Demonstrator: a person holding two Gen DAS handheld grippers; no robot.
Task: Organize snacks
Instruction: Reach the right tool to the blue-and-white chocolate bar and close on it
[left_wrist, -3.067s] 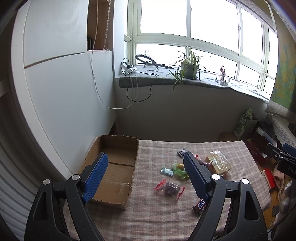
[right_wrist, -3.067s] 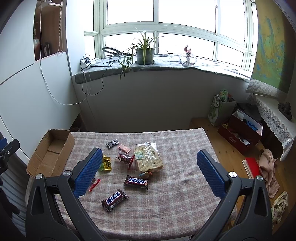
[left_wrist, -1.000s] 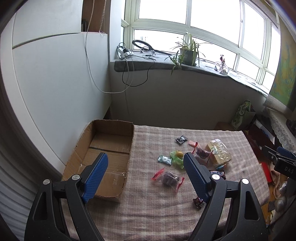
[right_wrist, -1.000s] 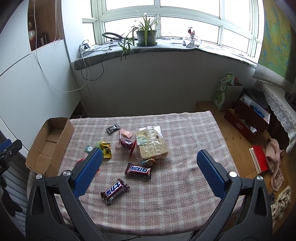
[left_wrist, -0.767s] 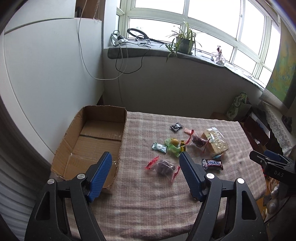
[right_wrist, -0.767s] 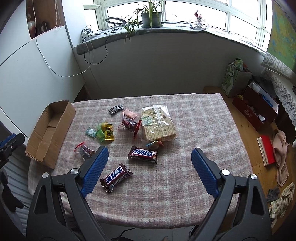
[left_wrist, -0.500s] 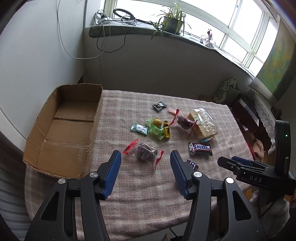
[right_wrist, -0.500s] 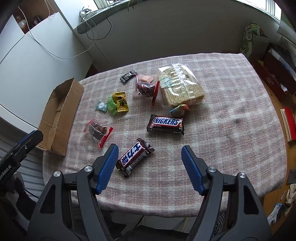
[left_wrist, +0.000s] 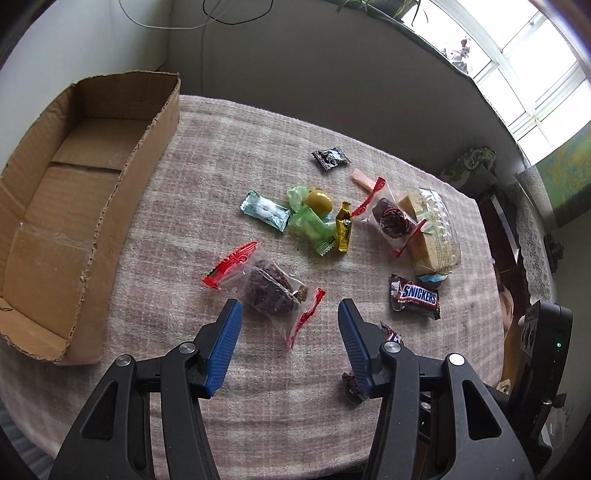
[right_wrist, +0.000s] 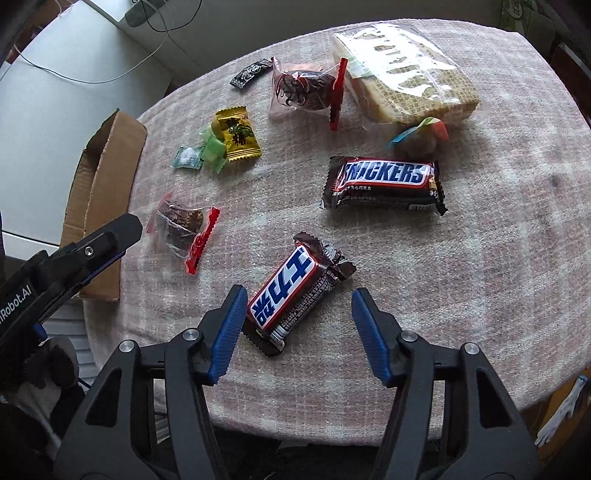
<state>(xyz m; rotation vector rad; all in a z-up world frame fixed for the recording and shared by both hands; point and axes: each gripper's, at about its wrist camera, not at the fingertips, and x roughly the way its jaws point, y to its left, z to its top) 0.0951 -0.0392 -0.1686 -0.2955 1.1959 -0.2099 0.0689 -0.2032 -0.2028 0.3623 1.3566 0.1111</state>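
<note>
Snacks lie scattered on a checked tablecloth (left_wrist: 221, 147). My left gripper (left_wrist: 290, 314) is open, just short of a clear red-edged bag of dark snack (left_wrist: 271, 288). My right gripper (right_wrist: 299, 299) is open, its left finger beside a Snickers bar with Chinese lettering (right_wrist: 291, 291). A second Snickers bar (right_wrist: 384, 182) lies beyond it and also shows in the left wrist view (left_wrist: 415, 297). An empty cardboard box (left_wrist: 70, 206) stands at the table's left edge.
Green and yellow candies (left_wrist: 317, 218), a teal sweet (left_wrist: 264, 210), a black sachet (left_wrist: 330, 158), another red-edged bag (left_wrist: 393, 219) and a cracker pack (left_wrist: 432, 229) lie mid-table. The left gripper's body (right_wrist: 55, 266) shows left in the right wrist view.
Both grippers have dropped down and forward toward the table. Their jaws have narrowed somewhat but stay open. The snacks and the box have not moved.
</note>
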